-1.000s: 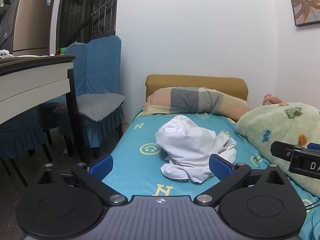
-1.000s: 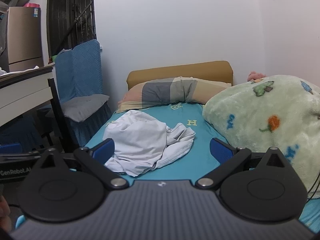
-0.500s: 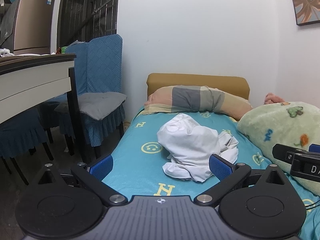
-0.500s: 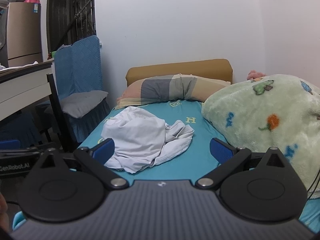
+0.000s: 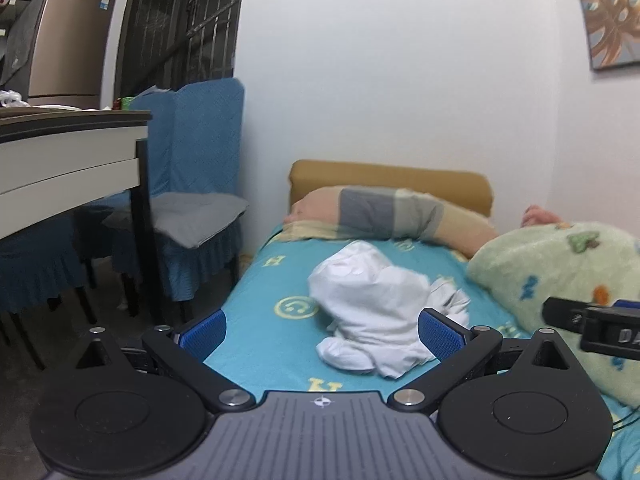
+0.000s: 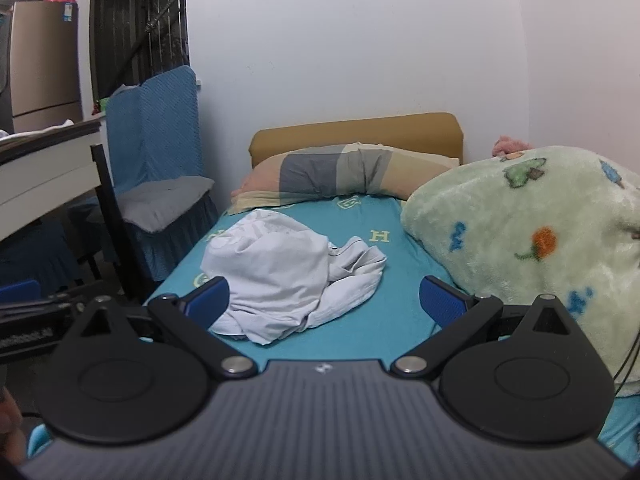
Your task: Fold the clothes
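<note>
- Far left, a white-edged table (image 5: pixel 68 168) stands beside 2 blue-covered chairs (image 5: pixel 200 152), one with a grey cushion (image 5: pixel 200 216) on its seat.
- The left gripper (image 5: pixel 322 330) hovers at the near end of the bed, its blue pads (image 5: pixel 202 334) spread wide with nothing between them.
- A crumpled white garment (image 5: pixel 368 304) lies unfolded in a heap on the teal sheet (image 5: pixel 264 320), near the middle of the bed, just beyond both grippers and touched by neither.
- Behind it, a striped pillow (image 5: pixel 384 216) rests against the tan headboard (image 5: pixel 392 176).
- The right gripper (image 6: pixel 324 300) also stands wide open and empty, with the garment's near edge just behind its left pad.
- Right of the garment, a green fleece blanket (image 6: pixel 532 240) is bunched along the wall side.
- A framed leaf picture (image 5: pixel 612 16) hangs far right.
</note>
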